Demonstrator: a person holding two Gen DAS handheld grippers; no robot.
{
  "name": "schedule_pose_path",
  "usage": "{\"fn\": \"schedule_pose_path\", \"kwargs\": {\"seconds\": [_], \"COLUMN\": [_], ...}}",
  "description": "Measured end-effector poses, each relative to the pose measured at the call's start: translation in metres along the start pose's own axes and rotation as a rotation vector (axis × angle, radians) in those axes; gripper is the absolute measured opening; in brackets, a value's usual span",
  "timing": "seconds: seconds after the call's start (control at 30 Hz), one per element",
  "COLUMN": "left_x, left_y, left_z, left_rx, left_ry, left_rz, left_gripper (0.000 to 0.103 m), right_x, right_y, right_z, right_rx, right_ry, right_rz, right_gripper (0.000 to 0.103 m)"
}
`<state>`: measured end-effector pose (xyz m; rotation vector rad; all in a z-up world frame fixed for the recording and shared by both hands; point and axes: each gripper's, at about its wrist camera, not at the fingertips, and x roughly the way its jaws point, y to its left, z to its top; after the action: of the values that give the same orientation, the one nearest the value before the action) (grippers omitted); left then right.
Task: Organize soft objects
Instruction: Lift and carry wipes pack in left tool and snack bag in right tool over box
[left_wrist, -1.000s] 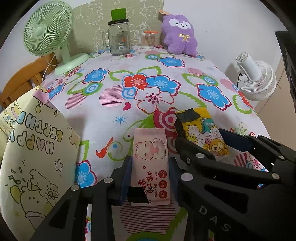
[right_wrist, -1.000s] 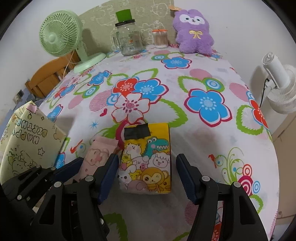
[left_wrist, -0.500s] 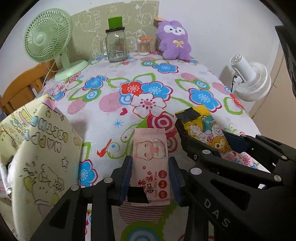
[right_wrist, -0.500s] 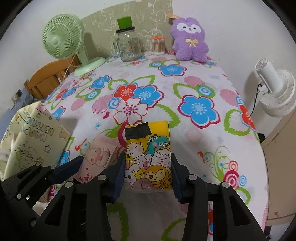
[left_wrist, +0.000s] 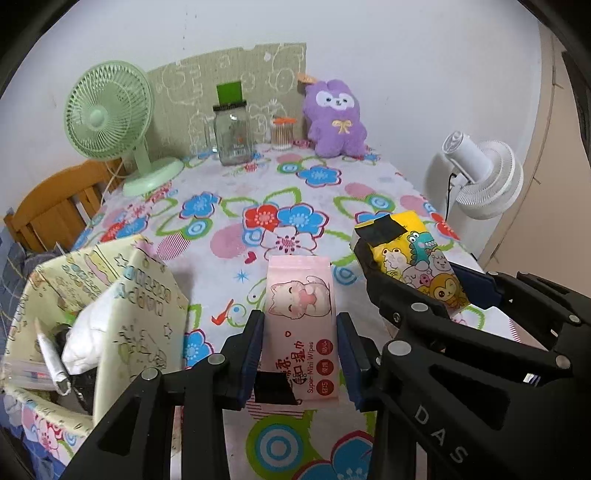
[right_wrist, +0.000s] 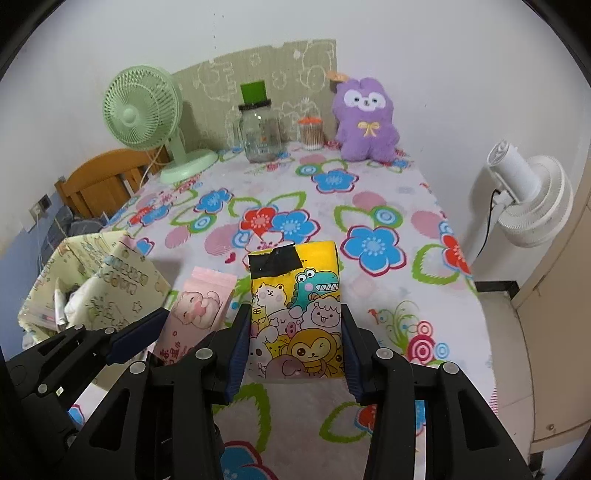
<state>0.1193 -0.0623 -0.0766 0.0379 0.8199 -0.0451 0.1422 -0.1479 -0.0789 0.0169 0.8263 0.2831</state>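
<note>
My left gripper (left_wrist: 299, 354) is shut on a pink wet-wipes pack (left_wrist: 300, 317) with a cat face and holds it above the flowered table (left_wrist: 221, 221). My right gripper (right_wrist: 295, 350) is shut on a yellow cartoon-animal tissue pack (right_wrist: 295, 317) with black tape at its top, also lifted. Each pack shows in the other view: the yellow pack (left_wrist: 413, 254) to the right, the pink pack (right_wrist: 195, 314) to the left. A yellow "Happy Birthday" paper bag (left_wrist: 122, 317) stands open at the left edge, with white soft items inside.
At the table's far end stand a green fan (left_wrist: 110, 122), a glass jar (left_wrist: 232, 136), a cotton-swab jar (left_wrist: 282, 133) and a purple plush (left_wrist: 336, 118). A white fan (left_wrist: 484, 177) stands off the right edge. A wooden chair (left_wrist: 55, 206) is at the left.
My right gripper closed on the yellow pack. Both grippers rose from the table with their packs; the bag's open top has come into view.
</note>
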Motion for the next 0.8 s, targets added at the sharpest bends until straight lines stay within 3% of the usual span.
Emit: {"fn": "schedule_pose_path", "kwargs": {"seconds": [0.8], "left_x": [-0.083], "left_y": [0.002], "left_z": [0.005], "left_rx": [0.040], "left_ry": [-0.104], "left_rz": [0.006], "left_gripper": [0.040], "right_x": [-0.087], "right_y": [0.024], "right_z": [0.003], "right_rx": [0.014], "right_ry": [-0.108], "right_rz": [-0.040], "right_gripper": [0.047]}}
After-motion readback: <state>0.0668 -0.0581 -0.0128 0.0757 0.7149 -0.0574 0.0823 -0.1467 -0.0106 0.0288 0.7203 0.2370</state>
